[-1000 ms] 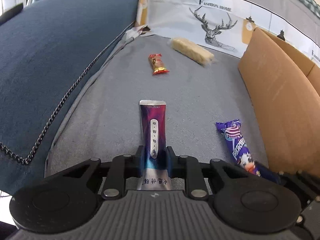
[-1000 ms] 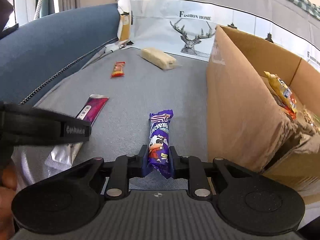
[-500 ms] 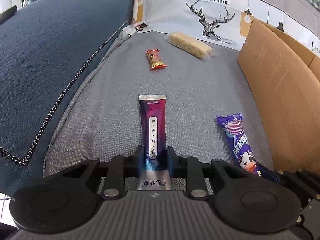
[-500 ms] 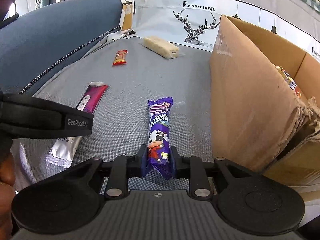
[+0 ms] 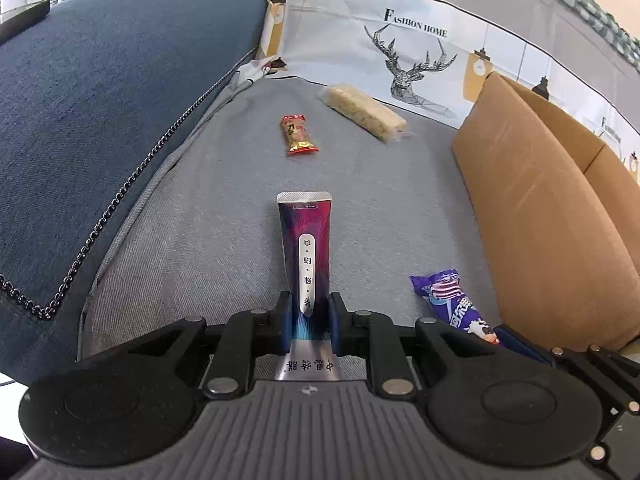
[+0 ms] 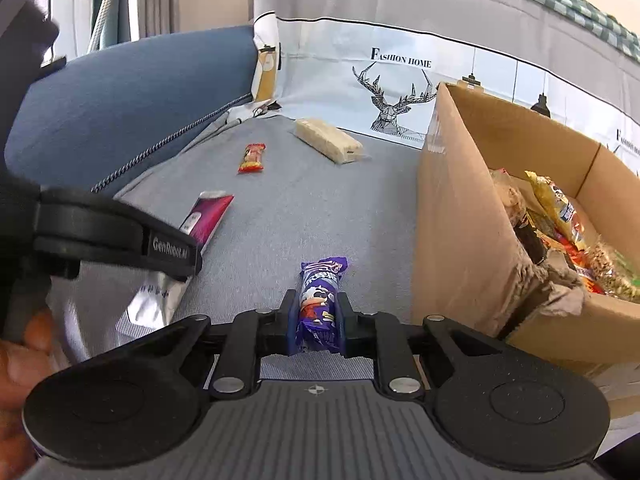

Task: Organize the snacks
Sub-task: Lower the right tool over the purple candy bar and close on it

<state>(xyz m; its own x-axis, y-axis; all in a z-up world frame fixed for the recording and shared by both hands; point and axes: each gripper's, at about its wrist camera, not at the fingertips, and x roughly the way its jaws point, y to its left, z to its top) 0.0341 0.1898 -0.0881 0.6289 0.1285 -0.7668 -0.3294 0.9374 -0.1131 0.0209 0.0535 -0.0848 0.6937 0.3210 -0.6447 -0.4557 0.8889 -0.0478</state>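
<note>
Currently both jaw pairs are closing: the left gripper [image 5: 309,326] pinches the maroon sachet [image 5: 306,254], the right gripper [image 6: 318,326] the purple bar [image 6: 320,302], beside the cardboard box [image 6: 452,216]. Slick wrappers may slip; beyond them lie the red candy [image 5: 298,135] and oat bar [image 5: 364,112].

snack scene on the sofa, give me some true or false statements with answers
1. The left gripper has a purple-and-silver sachet between its fingers. True.
2. The right gripper is empty. False: a purple cow-print snack bar sits between its fingers.
3. The cardboard box already contains snacks. True.
4. The red-and-gold candy lies inside the box. False: it lies on the grey cushion.
5. The pale rice bar lies on top of the candy. False: they lie apart.
</note>
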